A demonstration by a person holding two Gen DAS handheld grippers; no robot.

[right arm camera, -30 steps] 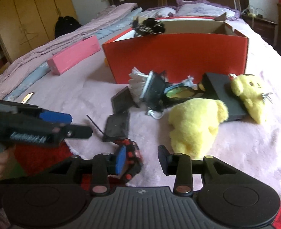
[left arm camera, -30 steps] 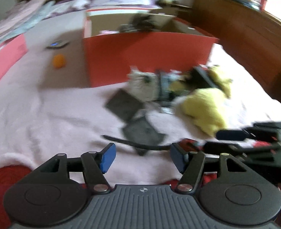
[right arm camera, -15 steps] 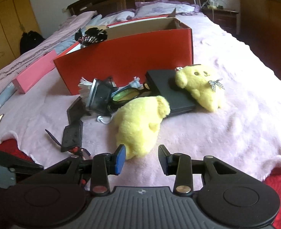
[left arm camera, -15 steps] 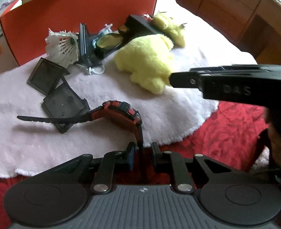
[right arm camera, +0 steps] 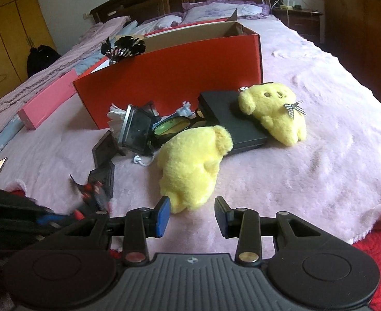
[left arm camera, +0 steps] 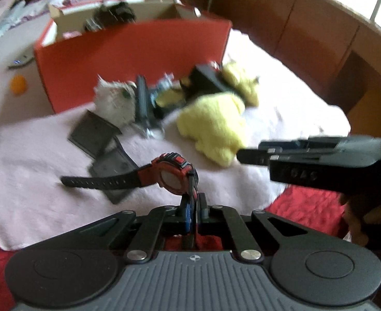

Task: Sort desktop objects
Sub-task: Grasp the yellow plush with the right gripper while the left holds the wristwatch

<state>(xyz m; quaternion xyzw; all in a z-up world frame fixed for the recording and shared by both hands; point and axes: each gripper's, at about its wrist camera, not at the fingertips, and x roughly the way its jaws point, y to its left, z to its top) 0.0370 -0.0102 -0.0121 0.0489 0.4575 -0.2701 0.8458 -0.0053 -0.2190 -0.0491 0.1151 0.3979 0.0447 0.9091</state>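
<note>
I judge the sorting barely started: nearly everything lies loose on the pale pink fleece blanket (right arm camera: 320, 160). The open red cardboard box (right arm camera: 169, 77) at 12 o'clock seems to hold only a dark bundle (right arm camera: 124, 46) at its 10 o'clock corner. In front of it wait 2 yellow plush toys, the larger faceless one (right arm camera: 193, 165) straight ahead of my right gripper (right arm camera: 191, 216), the smaller one with a checked bow (right arm camera: 273, 111) at 1 o'clock on a flat black case (right arm camera: 229, 119). Dark-framed goggles with yellow lenses (right arm camera: 172, 127), smoky square plastic lids (left arm camera: 94, 134) and a white feathered shuttlecock (left arm camera: 115, 98) clutter 11 o'clock. My left gripper (left arm camera: 194, 208) has just pressed its jaws together on 1 strap of the red-and-black digital wristwatch (left arm camera: 172, 176), at 12 o'clock. The right jaws stand spread, empty. An orange ball (left arm camera: 18, 84) sits at 10 o'clock.
</note>
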